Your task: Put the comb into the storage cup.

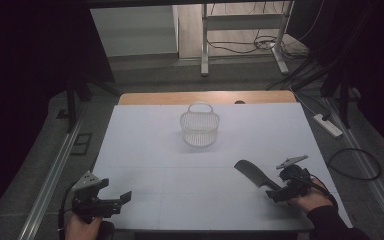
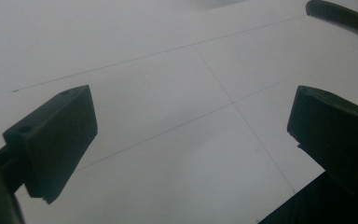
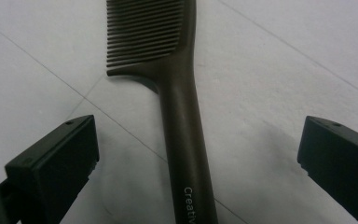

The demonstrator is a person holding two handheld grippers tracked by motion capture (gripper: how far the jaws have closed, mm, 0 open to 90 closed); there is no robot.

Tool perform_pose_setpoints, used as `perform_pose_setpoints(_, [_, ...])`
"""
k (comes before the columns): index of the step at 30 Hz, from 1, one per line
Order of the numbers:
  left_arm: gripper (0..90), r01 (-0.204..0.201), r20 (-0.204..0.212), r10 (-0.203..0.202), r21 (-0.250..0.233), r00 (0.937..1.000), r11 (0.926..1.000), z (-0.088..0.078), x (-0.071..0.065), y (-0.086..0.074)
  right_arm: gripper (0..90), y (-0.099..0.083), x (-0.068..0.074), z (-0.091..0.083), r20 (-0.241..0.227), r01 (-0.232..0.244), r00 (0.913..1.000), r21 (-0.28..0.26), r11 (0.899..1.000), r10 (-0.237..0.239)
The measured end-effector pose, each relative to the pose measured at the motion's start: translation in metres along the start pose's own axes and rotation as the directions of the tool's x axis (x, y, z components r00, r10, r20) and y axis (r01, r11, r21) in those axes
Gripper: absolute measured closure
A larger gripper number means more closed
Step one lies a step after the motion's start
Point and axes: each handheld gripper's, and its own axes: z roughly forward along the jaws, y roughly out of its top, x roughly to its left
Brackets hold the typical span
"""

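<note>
A dark comb [image 1: 254, 173] lies flat on the white table at the near right, teeth end pointing toward the centre. In the right gripper view its long handle [image 3: 184, 154] runs up between the two wide-apart jaws, touching neither. My right gripper [image 1: 276, 192] is open around the handle end. A small white wire basket [image 1: 199, 127] with a handle stands upright at mid-table, further back. My left gripper [image 1: 121, 201] rests open at the near left corner, nothing between its jaws. Its own view has the comb [image 2: 338, 15] at the top right.
The white sheet [image 1: 145, 150] covers the table, with a wooden strip [image 1: 155, 98] at the far edge. Beyond it stand a desk frame and floor cables. A power strip [image 1: 328, 125] lies on the floor to the right.
</note>
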Motion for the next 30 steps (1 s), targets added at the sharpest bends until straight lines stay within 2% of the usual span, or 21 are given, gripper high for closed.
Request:
perform_pose_setpoints(4, [2.1,-0.001,0.000,0.001,-0.001,1.0000,1.0000,0.000,0.000,0.000,0.0,0.000,0.000,0.004,0.002,0.009,1.0000,0.012,1.000,-0.009])
perform_pose_setpoints(7, [2.2,-0.002,-0.001,0.002,0.000,1.0000,1.0000,0.000,0.000,0.000,0.0,-0.001,0.001,0.010,0.001,0.035,0.9994,0.043,0.998,-0.036])
perform_pose_setpoints(17, [2.2,-0.004,-0.002,0.004,0.002,1.0000,1.0000,0.000,0.000,0.000,0.0,0.001,0.002,0.010,0.002,0.032,0.9995,0.057,0.998,-0.032])
perform_pose_setpoints(20, [2.3,-0.004,-0.002,0.004,0.003,1.0000,1.0000,0.000,0.000,0.000,5.3,0.003,0.002,0.008,-0.003,0.031,0.9995,0.064,0.997,-0.030])
perform_pose_setpoints(21, [2.3,-0.005,-0.002,0.005,0.003,1.0000,1.0000,0.000,-0.001,0.000,17.7,0.004,0.002,0.005,-0.006,0.034,0.9994,0.055,0.998,-0.034])
perform_pose_setpoints(22, [2.3,-0.005,-0.003,0.005,0.004,1.0000,1.0000,0.000,-0.001,0.000,23.6,0.005,0.002,0.003,-0.003,0.039,0.9992,0.049,0.998,-0.039])
perform_pose_setpoints(23, [2.3,-0.005,-0.003,0.005,0.004,1.0000,1.0000,0.000,-0.001,0.000,23.6,0.005,0.002,0.003,-0.003,0.039,0.9992,0.049,0.998,-0.039])
perform_pose_setpoints(24, [2.3,-0.006,-0.003,0.006,0.004,1.0000,1.0000,0.001,-0.001,0.000,33.9,0.007,0.002,0.001,-0.007,0.048,0.9988,0.046,0.998,-0.048])
perform_pose_setpoints(26, [2.3,-0.008,-0.004,0.008,0.005,1.0000,1.0000,0.001,-0.001,0.000,40.8,0.008,0.002,0.000,-0.014,0.059,0.9982,0.051,0.997,-0.059])
perform_pose_setpoints(27, [2.3,-0.007,-0.004,0.007,0.005,1.0000,1.0000,0.001,-0.001,0.000,40.8,0.008,0.002,0.000,-0.014,0.059,0.9982,0.051,0.997,-0.059])
perform_pose_setpoints(28, [2.3,-0.007,-0.005,0.007,0.005,1.0000,1.0000,0.001,-0.001,0.000,53.6,0.009,0.003,-0.001,-0.018,0.065,0.9978,0.045,0.997,-0.064])
perform_pose_setpoints(30, [2.3,-0.009,-0.006,0.009,0.006,0.9999,0.9999,0.001,-0.001,0.000,65.6,0.009,0.003,-0.002,-0.031,0.077,0.9967,0.045,0.996,-0.076])
